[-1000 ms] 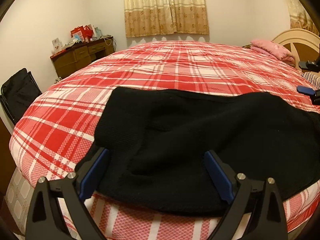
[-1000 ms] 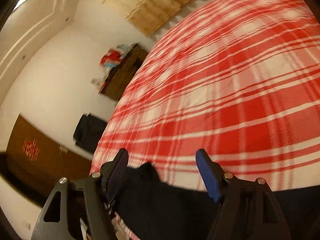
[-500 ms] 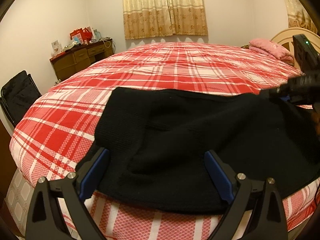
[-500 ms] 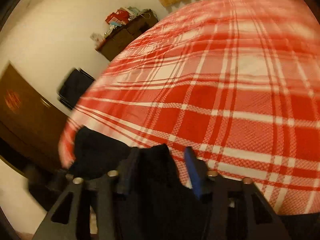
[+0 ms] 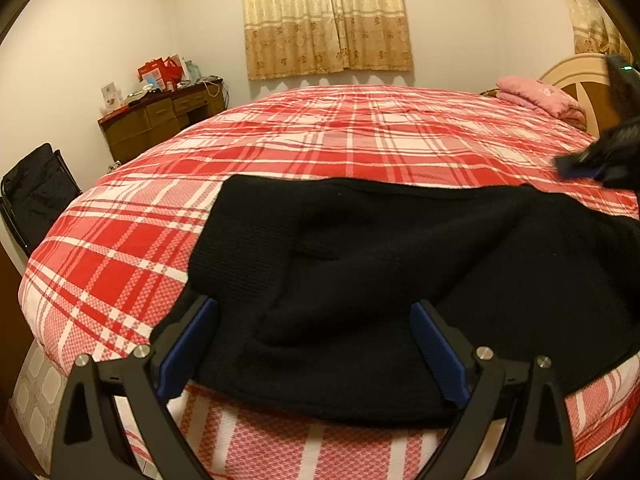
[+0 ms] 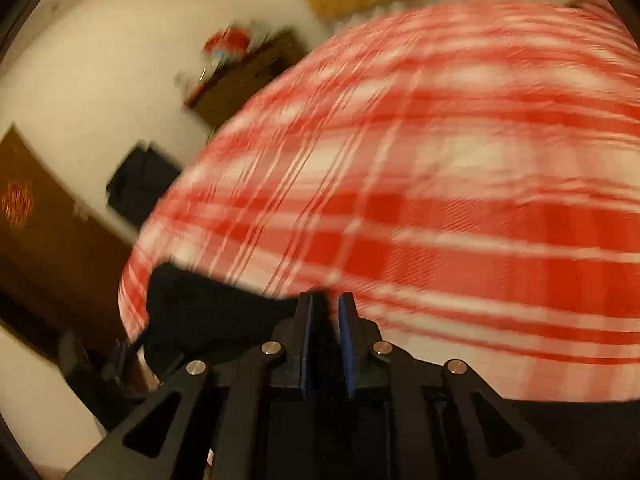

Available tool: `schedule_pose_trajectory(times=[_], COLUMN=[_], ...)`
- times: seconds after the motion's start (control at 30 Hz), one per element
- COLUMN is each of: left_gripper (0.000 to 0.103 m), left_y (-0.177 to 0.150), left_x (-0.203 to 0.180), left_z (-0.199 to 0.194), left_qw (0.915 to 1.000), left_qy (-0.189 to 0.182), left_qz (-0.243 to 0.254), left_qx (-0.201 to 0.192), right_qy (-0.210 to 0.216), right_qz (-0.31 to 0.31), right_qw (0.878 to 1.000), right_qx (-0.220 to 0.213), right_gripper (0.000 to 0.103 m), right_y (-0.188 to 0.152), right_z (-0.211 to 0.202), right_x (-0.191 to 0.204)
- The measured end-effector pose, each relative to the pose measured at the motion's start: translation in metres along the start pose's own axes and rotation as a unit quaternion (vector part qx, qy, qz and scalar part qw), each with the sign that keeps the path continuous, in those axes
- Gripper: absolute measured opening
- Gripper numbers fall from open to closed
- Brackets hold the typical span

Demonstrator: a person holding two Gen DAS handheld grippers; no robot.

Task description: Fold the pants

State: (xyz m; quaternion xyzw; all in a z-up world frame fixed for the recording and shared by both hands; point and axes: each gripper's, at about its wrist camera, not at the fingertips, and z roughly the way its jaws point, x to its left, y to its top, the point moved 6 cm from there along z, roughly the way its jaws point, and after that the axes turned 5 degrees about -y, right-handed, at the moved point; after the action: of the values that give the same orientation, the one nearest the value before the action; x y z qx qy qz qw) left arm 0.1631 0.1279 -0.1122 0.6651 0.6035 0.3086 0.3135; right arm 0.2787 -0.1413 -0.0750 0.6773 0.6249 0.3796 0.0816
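Black pants (image 5: 380,264) lie spread across the near edge of a bed with a red and white plaid cover (image 5: 320,136). My left gripper (image 5: 314,344) is open, its blue pads astride the near hem of the pants, low over the bed edge. My right gripper (image 6: 326,312) is shut on a fold of the black pants (image 6: 224,312) and holds it lifted above the bed; this view is blurred. The right gripper also shows at the far right of the left wrist view (image 5: 600,156), above the pants' far right end.
A pink folded blanket (image 5: 540,96) lies by the cream headboard (image 5: 576,80) at the back right. A brown dresser (image 5: 160,120) with clutter and a black bag (image 5: 36,188) stand along the left wall. Curtains (image 5: 324,20) hang behind the bed.
My right gripper has closed on the pants' edge and is lifting it, moving fast. My left gripper has stayed open in place over the near hem.
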Motion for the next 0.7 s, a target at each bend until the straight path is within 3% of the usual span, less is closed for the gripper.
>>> schedule_pose_trajectory(times=[0.03, 0.07, 0.1, 0.17, 0.27, 0.33, 0.47, 0.63, 0.67, 0.7], left_gripper=[0.1, 0.1, 0.1, 0.101, 0.101, 0.102, 0.103, 0.103, 0.103, 0.103], left_y=[0.0, 0.001, 0.001, 0.002, 0.003, 0.003, 0.004, 0.005, 0.005, 0.004], left_x=[0.0, 0.0, -0.001, 0.0, -0.001, -0.001, -0.001, -0.002, -0.002, -0.002], left_z=[0.0, 0.001, 0.002, 0.003, 0.004, 0.005, 0.006, 0.008, 0.008, 0.008], left_qw=[1.0, 1.0, 1.0, 1.0, 1.0, 1.0, 1.0, 0.9999, 0.9999, 0.9999], left_qy=[0.001, 0.001, 0.001, -0.001, 0.0, 0.0, 0.002, 0.003, 0.003, 0.003], left_qz=[-0.001, -0.002, -0.002, -0.003, -0.002, -0.002, -0.003, -0.004, -0.004, -0.004], left_qx=[0.001, 0.002, 0.003, 0.004, 0.004, 0.005, 0.007, 0.011, 0.011, 0.011], right_qy=[-0.029, -0.059, -0.096, -0.184, -0.291, -0.342, -0.392, -0.475, -0.489, -0.491], right_qz=[0.028, 0.052, 0.081, 0.155, 0.208, 0.225, 0.216, 0.182, 0.181, 0.187], right_qw=[0.999, 0.996, 0.991, 0.967, 0.927, 0.907, 0.894, 0.861, 0.853, 0.85], right_qx=[-0.02, -0.032, -0.046, -0.085, -0.114, -0.101, -0.038, 0.022, 0.027, 0.026], right_gripper=[0.016, 0.024, 0.042, 0.062, 0.063, 0.063, 0.063, 0.061, 0.053, 0.035], right_y=[0.01, 0.018, 0.025, 0.034, 0.036, 0.034, 0.032, 0.027, 0.026, 0.027], right_z=[-0.018, -0.033, -0.049, -0.092, -0.142, -0.159, -0.149, -0.136, -0.137, -0.14], right_x=[-0.026, -0.051, -0.082, -0.153, -0.23, -0.266, -0.303, -0.317, -0.315, -0.319])
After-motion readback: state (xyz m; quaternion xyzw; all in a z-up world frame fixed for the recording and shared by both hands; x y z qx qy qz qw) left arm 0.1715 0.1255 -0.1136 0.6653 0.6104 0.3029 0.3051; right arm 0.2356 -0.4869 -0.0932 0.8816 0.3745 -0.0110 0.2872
